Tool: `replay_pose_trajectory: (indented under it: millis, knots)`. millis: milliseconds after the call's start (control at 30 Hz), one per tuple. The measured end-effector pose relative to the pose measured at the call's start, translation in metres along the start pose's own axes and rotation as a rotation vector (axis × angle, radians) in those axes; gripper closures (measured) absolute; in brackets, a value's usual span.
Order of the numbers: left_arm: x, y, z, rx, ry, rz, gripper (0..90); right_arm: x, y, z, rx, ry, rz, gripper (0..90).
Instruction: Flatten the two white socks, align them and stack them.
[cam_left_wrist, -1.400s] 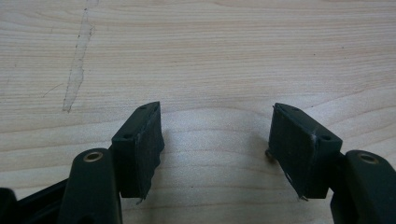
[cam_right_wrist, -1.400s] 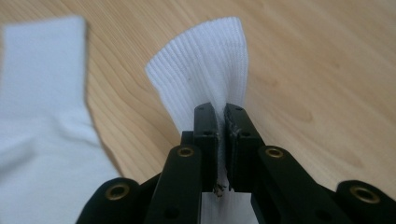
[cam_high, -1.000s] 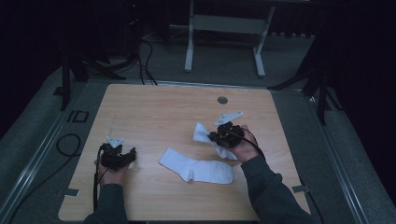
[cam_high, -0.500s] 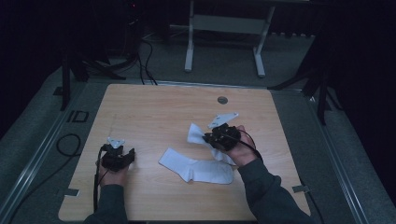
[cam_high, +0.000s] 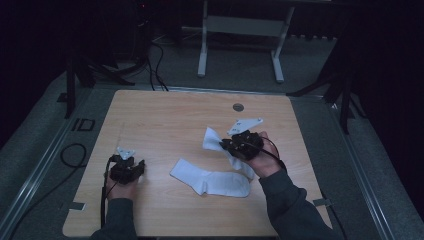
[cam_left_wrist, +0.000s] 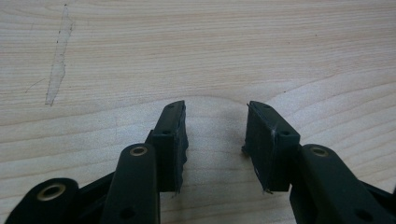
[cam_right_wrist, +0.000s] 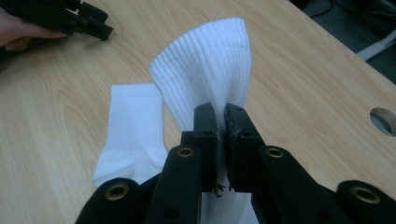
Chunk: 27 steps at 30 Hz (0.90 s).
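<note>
Since a second ago my right gripper (cam_high: 226, 145) has come up and toward the middle of the table (cam_high: 165, 115), hauling one white sock (cam_high: 212, 139) with it, while the left gripper (cam_high: 134, 166) sat put near the front-left corner and its jaws have just been closing in, with nothing between them.

Nearest to me, in the left gripper view, the pads (cam_left_wrist: 173, 140) are still apart over bare wood, so that hand is released and idle. A bit further in lies the second sock (cam_high: 212, 179), flat, cuff pointing left, roughly centre-front of the table and just left of my right hand.

Then the lifted sock: the right gripper view shows the jaws clamped tight on the ribbed cuff (cam_right_wrist: 205, 79), which fans out above the pads (cam_right_wrist: 204, 140). Its lower end looks like it trails down to the table beside the flat sock, though my hand hides exactly where. Beyond that, toward the far edge, there's the round cable hole (cam_high: 238, 107).

My read is I'm pairing these up. To do it cleanly I'd lift until the toe clears, swing it over the flat one and line up cuff to cuff before lowering. The pinch is on only a narrow bit of the fabric, so go slow or it'll twist. Left hand could pin the flat sock so it doesn't drag.
</note>
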<state>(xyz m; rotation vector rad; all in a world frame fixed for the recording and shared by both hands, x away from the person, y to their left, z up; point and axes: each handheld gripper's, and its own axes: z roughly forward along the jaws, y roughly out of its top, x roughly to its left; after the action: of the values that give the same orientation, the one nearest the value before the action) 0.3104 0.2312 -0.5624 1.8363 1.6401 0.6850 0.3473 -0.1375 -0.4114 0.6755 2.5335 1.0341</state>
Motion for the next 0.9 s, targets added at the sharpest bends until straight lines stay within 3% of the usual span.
replay_pose_trajectory:
  millis: [367, 533, 600, 733, 900]
  knots:
    - [0.0, 0.0, 0.0, -0.002, -0.003, 0.0, 56.9, 0.004, 0.009, -0.029, -0.061, -0.016, -0.028, 83.9]
    - [-0.001, 0.0, 0.0, 0.0, -0.009, 0.006, 58.0, 0.018, 0.012, -0.043, -0.085, 0.002, -0.063, 83.7]
    - [-0.002, 0.0, 0.0, 0.002, -0.009, 0.008, 58.2, 0.021, 0.012, -0.042, -0.085, 0.005, -0.062, 83.7]
    - [-0.003, 0.0, -0.001, 0.004, -0.013, 0.009, 58.3, 0.034, 0.01, -0.024, -0.054, 0.038, -0.074, 83.5]
    - [-0.006, -0.001, -0.002, 0.009, -0.019, 0.021, 58.4, 0.041, 0.003, -0.005, -0.028, 0.071, -0.053, 83.4]
